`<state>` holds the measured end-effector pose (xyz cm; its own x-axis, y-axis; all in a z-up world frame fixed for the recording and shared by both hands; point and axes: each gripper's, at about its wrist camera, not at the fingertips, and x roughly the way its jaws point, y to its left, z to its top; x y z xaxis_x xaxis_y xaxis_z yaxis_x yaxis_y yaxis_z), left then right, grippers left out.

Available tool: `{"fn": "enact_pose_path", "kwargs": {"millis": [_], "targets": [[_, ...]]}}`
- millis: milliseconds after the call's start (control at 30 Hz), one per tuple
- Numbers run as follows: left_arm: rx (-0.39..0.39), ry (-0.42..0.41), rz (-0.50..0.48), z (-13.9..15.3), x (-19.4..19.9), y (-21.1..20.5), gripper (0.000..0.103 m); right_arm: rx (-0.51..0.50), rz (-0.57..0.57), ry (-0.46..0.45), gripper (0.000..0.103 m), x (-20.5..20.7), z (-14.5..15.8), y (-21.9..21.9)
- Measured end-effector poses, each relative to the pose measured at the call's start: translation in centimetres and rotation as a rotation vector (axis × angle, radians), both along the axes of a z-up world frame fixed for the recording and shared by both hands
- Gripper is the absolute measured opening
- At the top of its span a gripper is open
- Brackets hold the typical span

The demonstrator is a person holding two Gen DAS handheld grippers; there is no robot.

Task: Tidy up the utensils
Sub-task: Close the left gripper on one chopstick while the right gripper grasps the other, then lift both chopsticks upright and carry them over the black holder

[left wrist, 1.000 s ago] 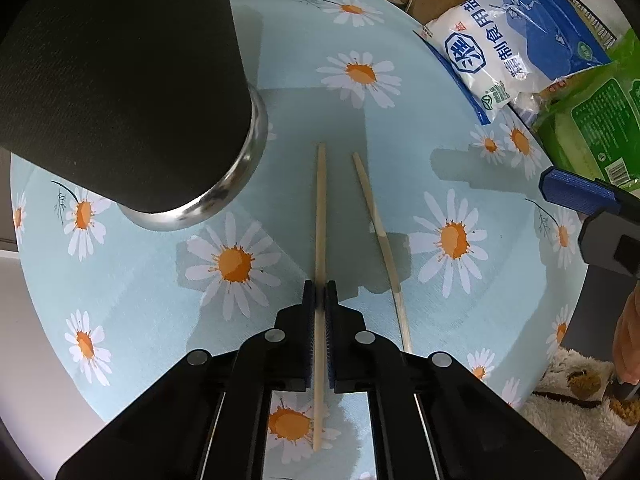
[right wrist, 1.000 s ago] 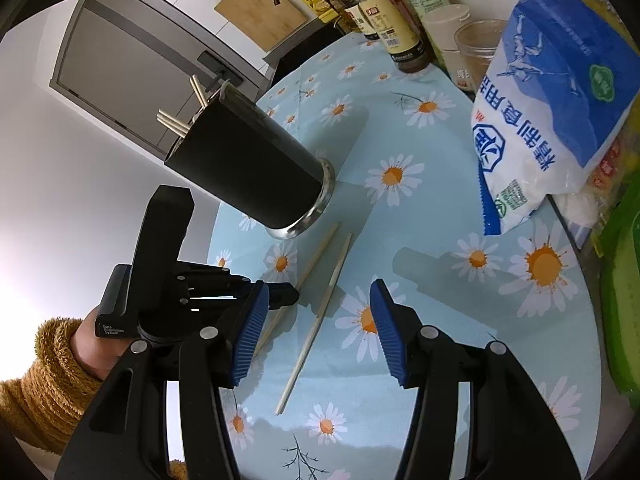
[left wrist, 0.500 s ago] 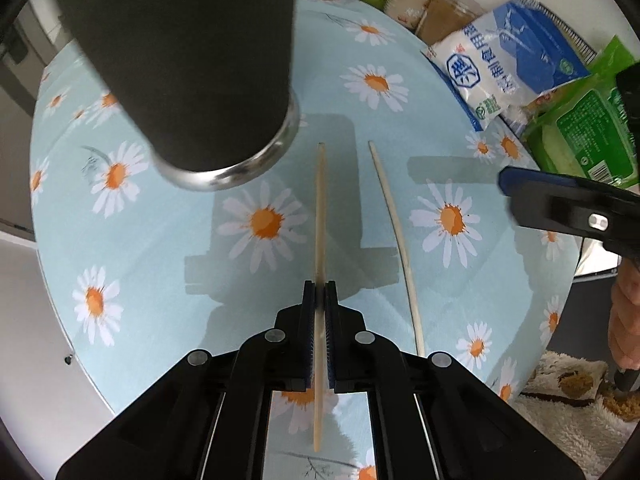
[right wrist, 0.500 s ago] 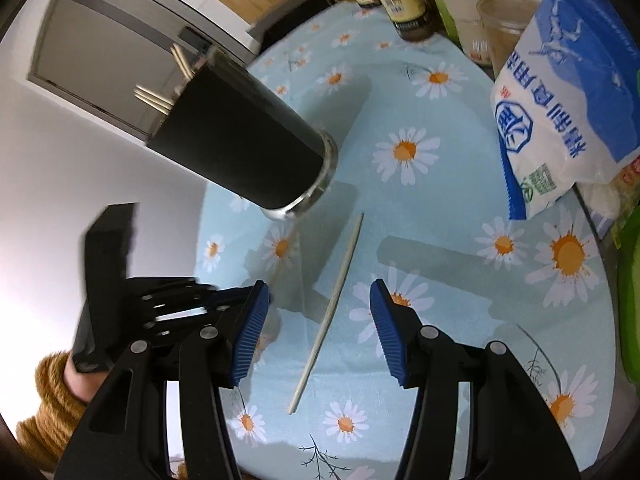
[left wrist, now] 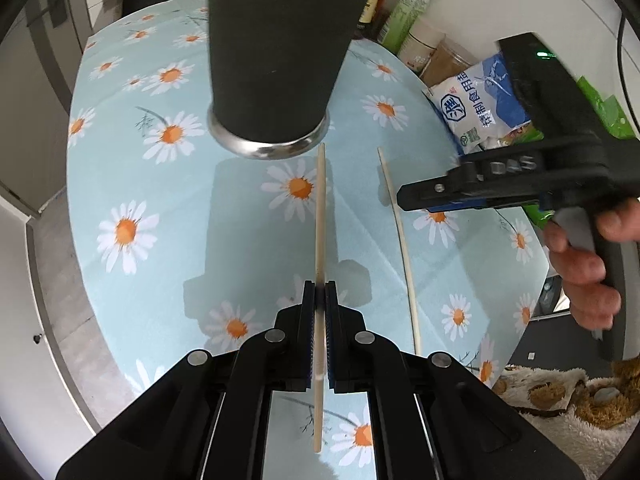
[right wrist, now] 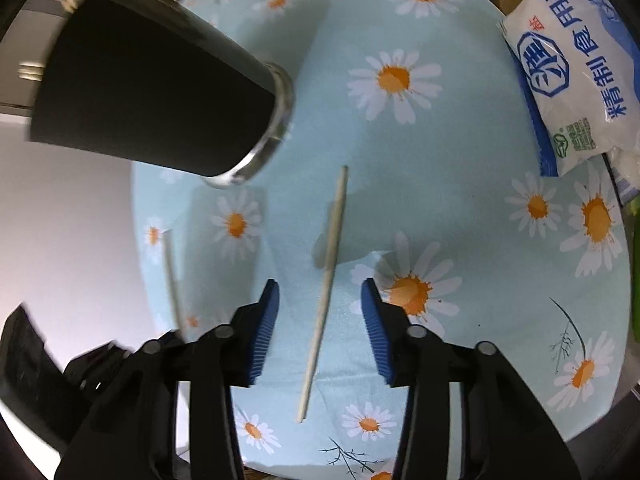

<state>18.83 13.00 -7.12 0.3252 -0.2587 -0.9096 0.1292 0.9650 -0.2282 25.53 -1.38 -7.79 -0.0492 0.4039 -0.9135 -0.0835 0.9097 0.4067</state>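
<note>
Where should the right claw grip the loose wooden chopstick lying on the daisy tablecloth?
Grip the loose wooden chopstick near mid-length, coming straight down from above. It lies flat and nearly lengthwise between the open right claw pads, so they already straddle it crosswise. The table beside it looks bare.

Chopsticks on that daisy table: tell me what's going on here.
A person is tidying chopsticks into the black cup, working handheld tongs in each hand. The left tongs are shut on one chopstick, lifted clear of the daisy tablecloth and pointing toward the cup. The right tongs are open, straddling the second chopstick, which lies flat on the cloth and is not yet gripped.
</note>
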Motion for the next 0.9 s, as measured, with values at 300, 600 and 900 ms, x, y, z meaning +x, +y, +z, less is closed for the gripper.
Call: {"fn": "enact_pose_path", "kwargs": {"millis": [300,600,900], "targets": [[-0.043,-0.037,0.04,0.6,-2.2,2.0,0.004,-0.175,0.024,0.002,0.023,0.1,-0.9,3.2],[-0.069,-0.048,0.035,0.6,-2.5,2.9,0.004,-0.323,0.1,-0.044,0.014,-0.8,-1.2,6.5],[-0.085,-0.054,0.027,0.3,-2.0,2.6,0.004,-0.356,0.114,-0.07,0.008,-1.9,-1.6,8.0]]}}
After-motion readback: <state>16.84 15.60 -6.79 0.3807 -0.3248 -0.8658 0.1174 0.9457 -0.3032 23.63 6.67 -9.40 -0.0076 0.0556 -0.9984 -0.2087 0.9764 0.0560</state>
